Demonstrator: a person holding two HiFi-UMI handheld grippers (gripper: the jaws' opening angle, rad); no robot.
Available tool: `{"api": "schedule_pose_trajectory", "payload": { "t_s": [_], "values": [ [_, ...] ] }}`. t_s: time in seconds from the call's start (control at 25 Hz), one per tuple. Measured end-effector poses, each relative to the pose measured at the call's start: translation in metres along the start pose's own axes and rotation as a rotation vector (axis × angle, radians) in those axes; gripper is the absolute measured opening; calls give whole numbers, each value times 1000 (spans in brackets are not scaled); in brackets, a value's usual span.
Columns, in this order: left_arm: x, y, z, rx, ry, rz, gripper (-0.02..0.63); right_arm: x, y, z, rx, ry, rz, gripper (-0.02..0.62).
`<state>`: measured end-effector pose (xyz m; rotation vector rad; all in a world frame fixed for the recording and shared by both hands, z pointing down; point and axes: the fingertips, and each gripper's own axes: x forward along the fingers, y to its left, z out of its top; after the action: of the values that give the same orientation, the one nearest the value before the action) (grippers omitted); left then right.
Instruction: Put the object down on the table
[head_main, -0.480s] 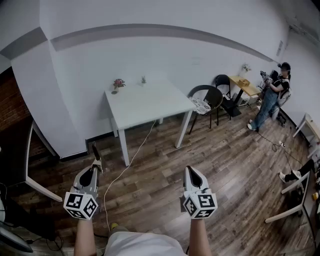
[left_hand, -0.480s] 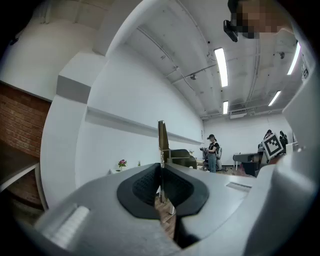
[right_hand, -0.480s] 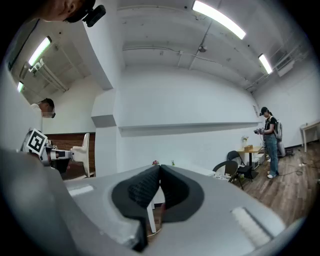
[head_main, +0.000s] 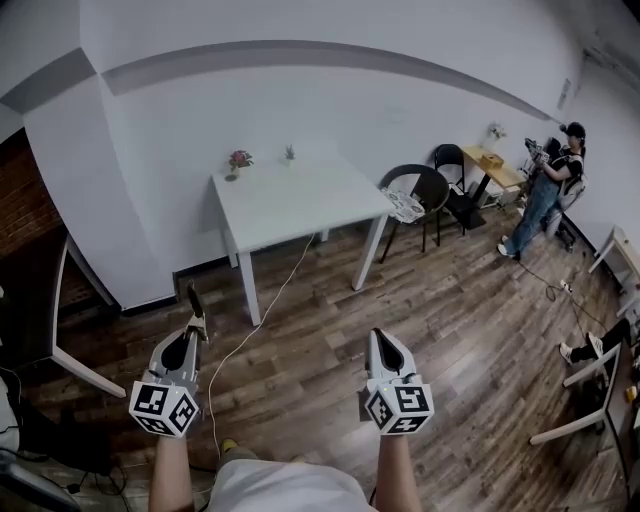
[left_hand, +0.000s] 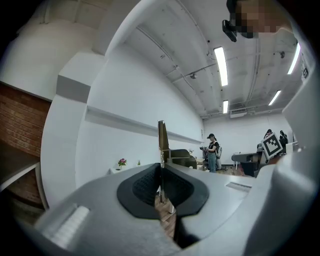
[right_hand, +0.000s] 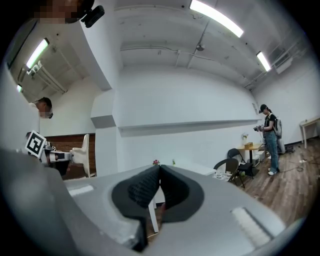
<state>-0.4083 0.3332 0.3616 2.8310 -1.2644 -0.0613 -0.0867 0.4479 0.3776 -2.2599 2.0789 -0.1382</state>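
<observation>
My left gripper is shut on a thin flat dark strip that sticks out forward past its tips. In the left gripper view the strip stands upright between the closed black pads of that gripper. My right gripper is shut with nothing in it, and its pads meet in the right gripper view. Both grippers hang over the wooden floor, well short of the white table. The table carries a small flower pot and a tiny plant at its far edge.
A white cable runs across the floor from under the table. Black chairs and a small wooden table stand to the right, with a person beyond them. A table frame stands at the left, and more furniture at the right.
The table sits very slightly further right and lower in the head view. Both grippers stay as they were, the left still holding the strip.
</observation>
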Motion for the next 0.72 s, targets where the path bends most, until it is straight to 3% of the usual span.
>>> {"api": "schedule_pose_trajectory", "payload": {
  "t_s": [0.72],
  "values": [
    [16, -15, -9, 10, 31, 7, 9, 11, -15, -11, 19, 5, 40, 3]
  ]
}}
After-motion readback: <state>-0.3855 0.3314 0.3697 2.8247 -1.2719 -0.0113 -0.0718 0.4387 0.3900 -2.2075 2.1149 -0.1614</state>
